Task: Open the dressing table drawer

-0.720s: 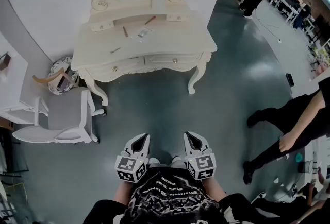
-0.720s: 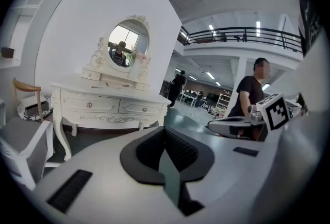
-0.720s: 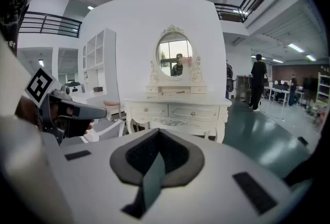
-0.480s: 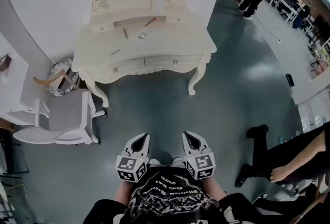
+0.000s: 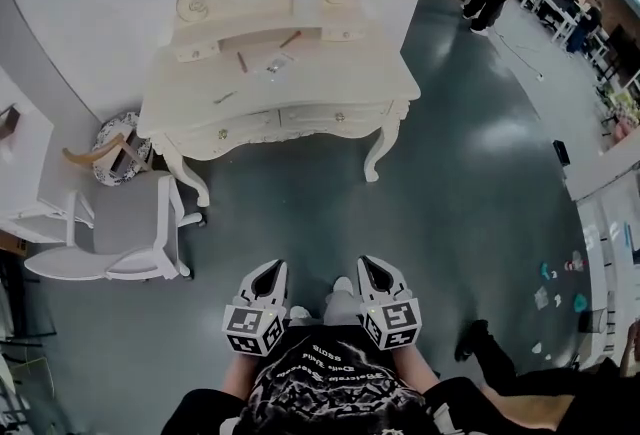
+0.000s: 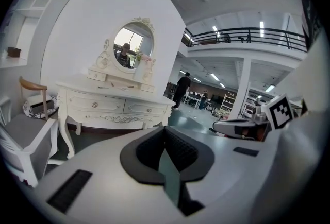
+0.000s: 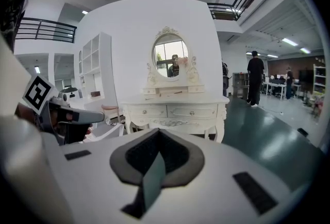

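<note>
In the head view only a passer-by (image 5: pixel 480 343) has moved off, right of the desk (image 5: pixel 330 73) — the left hand-held gripper (image 5: pixel 268 273) and right hand-held gripper (image 5: pixel 372 270) stay well short of it, its drawer (image 5: pixel 338 117) shut, so the approach is barely begun — while the left gripper view, then the right gripper view, show jaws together on nothing, the drawer far ahead.

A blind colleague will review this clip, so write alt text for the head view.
Seen from above, a person holds the left gripper and right gripper close to the body, both shut and empty, aimed at a cream dressing table across a dark floor. Its two front drawers are closed; a white chair stands beside it at the picture's left.
</note>
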The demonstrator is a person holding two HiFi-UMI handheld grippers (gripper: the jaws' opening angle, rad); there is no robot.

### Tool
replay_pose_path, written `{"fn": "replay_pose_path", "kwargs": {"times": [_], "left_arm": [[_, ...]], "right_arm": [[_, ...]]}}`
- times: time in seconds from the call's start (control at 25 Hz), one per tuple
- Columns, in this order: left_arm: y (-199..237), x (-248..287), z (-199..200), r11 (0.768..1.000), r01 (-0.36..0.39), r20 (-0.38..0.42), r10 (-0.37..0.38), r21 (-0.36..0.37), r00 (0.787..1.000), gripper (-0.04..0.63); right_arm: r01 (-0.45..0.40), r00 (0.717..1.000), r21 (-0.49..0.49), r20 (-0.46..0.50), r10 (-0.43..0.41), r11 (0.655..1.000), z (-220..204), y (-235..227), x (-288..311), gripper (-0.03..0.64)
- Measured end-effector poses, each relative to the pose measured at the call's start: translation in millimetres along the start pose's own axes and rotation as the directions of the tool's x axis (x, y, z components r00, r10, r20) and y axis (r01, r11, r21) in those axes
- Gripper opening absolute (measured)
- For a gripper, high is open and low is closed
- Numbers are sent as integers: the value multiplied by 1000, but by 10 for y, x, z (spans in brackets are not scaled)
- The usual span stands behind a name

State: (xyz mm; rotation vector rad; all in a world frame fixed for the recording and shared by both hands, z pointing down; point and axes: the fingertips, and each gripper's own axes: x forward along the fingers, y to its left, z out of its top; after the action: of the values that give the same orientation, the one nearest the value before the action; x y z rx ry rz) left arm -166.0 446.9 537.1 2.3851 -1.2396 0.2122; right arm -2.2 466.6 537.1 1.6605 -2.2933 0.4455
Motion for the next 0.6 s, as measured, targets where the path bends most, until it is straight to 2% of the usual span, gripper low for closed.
{"fn": "replay_pose_path", "kwargs": {"times": [0.2,0.36,0.6], "left_arm": [[16,69,-54,1000,-22,-29,22,-1,999,17],[84,157,-31,998,-70,-26,69,-7,997,17],[106,337,109,995,-99,-16,100,21,995,17]], "right_arm": [[-20,1000,-1,-18,20,1000,-36,-65,41,9],[-48,999,-28,-24,47,998,-5,-139,169,9],[-84,996,-76,-26,82,994,145,-290,402,9]]}}
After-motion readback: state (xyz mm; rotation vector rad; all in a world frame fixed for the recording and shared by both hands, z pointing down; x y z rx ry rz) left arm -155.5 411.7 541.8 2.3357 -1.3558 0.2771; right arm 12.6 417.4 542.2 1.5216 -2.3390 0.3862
